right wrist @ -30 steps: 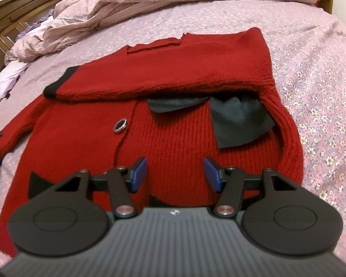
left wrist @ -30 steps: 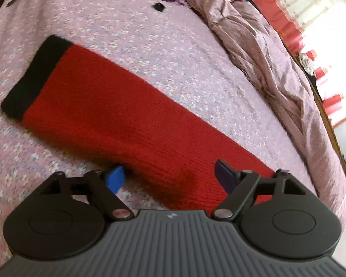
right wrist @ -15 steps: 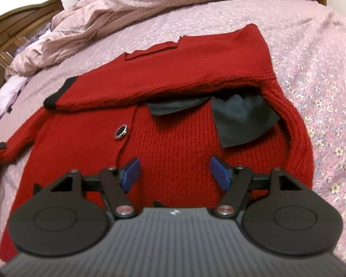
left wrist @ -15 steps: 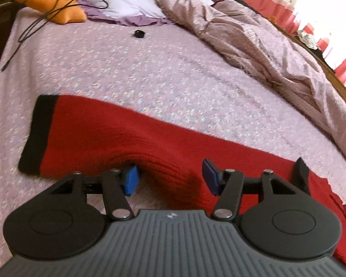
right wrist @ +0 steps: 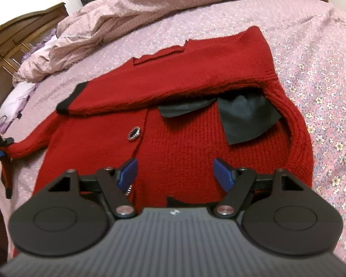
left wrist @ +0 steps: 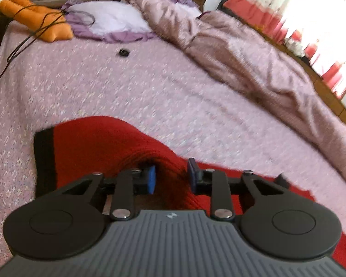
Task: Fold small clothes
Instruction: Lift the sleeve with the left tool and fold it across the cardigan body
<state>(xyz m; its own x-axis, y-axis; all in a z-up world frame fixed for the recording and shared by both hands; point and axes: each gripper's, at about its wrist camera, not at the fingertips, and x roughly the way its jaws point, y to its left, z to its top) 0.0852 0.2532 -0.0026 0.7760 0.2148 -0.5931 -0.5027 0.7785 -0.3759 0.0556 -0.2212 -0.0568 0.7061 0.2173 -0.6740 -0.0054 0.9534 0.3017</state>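
Red knit cardigan (right wrist: pixel 184 143) spread flat, sleeve (left wrist: pixel 99 152) bunched.

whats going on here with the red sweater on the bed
A person with a handheld gripper in each hand is folding a red cardigan laid flat on the bed. One sleeve is already folded across the chest. The left gripper is closing on the other sleeve, bunching the knit between its pads. The right gripper hovers open over the body.

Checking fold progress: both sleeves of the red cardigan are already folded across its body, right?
Not both. Only one sleeve lies across the red cardigan; the right wrist view shows the other sleeve stretched out sideways, with the left claw closing on it.
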